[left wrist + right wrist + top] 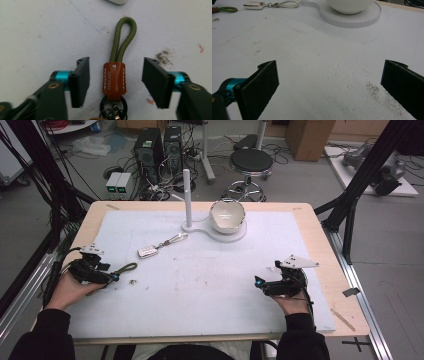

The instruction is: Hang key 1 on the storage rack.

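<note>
Keychain [114, 78], leather tab between my left tongs' [113, 80] parted jaws, loop at twelve o'clock: closing off-centre risks slipping; right tongs [329, 85] apart.

Left gripper [114, 276] low at the table's left side, held in the left hand [70, 290], jaws spread wide, pointing right. Right gripper [258, 282] low at right, held in the right hand [292, 304], jaws wide apart, pointing left. Both forearms in black sleeves.

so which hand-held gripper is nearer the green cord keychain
Left. The left hand-held gripper has its open jaws either side of the green cord keychain, not touching; the right hand-held gripper sits across the table, open.
</note>
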Available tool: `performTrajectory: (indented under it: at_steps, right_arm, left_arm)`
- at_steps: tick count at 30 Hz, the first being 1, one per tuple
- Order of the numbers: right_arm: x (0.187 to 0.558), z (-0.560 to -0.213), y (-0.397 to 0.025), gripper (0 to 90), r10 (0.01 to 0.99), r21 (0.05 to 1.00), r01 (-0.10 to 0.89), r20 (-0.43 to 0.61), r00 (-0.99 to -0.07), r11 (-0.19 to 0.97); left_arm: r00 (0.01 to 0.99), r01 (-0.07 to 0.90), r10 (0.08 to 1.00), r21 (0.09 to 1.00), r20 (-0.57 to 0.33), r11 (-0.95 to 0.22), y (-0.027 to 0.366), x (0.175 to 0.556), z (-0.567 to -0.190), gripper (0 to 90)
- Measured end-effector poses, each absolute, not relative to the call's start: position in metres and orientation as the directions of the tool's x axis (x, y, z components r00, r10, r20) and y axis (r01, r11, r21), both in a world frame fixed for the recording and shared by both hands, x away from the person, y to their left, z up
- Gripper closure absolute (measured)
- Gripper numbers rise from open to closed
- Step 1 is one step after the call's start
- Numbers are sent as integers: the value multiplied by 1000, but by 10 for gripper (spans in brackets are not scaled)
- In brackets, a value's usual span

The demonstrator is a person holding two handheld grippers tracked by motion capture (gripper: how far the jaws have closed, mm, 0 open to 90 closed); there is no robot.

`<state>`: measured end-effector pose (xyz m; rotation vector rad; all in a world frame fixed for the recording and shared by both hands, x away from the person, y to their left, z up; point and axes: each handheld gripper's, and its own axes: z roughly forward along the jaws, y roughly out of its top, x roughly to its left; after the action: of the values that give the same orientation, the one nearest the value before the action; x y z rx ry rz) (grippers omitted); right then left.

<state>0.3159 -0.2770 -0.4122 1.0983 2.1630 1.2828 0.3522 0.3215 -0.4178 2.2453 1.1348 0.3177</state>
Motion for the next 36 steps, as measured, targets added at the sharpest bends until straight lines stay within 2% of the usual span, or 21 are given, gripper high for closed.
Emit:
performTrajectory:
  at_steps: [4,8,13,24,36]
  right_arm:
    - [316,-412,-277,5,790,863,424,49,-611,275]
    - [316,-412,-277,5,791,862,424,46,-610,277]
    - [315,-412,-277,5,794,862,426,48,-606,273]
    - [315,-412,-277,5,793,861,428,49,-607,274]
    - [315,-413,-276,5,791,857,433,51,-610,279]
  left_arm:
    - [614,655,787,592,-53,-471,321,352,-419,533]
    - [614,664,789,553,-18,-503,318,353,-424,619]
    - [625,646,781,556,7,-522,316,351,-424,691]
    - [621,658,783,574,-48,-487,324,354,-423,720]
    - [626,645,779,585,-35,-492,321,355,-405,720]
